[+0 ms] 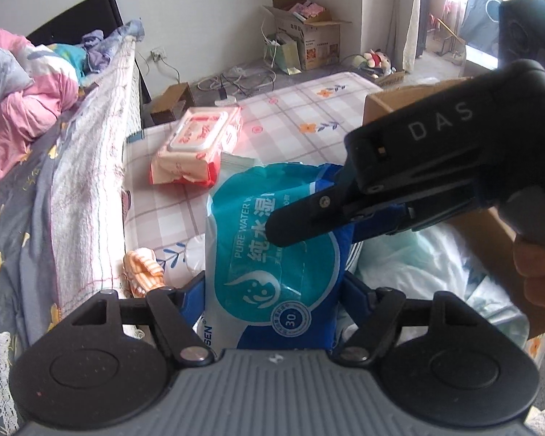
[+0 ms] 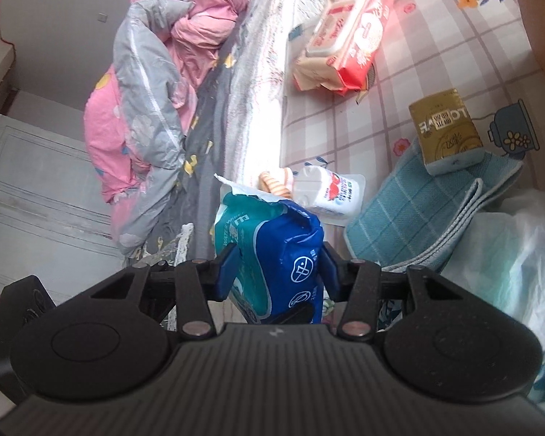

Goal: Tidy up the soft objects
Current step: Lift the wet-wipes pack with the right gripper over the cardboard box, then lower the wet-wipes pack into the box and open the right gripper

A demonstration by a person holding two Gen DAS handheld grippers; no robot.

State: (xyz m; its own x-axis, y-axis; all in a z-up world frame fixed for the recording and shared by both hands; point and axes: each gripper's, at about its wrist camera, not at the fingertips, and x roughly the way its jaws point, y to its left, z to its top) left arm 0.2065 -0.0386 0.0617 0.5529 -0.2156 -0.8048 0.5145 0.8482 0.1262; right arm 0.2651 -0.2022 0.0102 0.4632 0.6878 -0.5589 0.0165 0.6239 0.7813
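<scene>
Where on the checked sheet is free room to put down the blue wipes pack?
Bare checked sheet lies between the red wipes pack and the gold carton. It is crowded nearer, around the small white pack and folded teal towel.

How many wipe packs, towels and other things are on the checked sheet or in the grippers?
Wipe packs: 3 (blue pack held by both grippers, red pack, small white pack)
Folded towels: 1 (teal towel)
Gold packs: 1 (gold pack, lying on the towel)
Striped orange things: 1 (orange thing, too hidden to name)
Total: 6
</scene>
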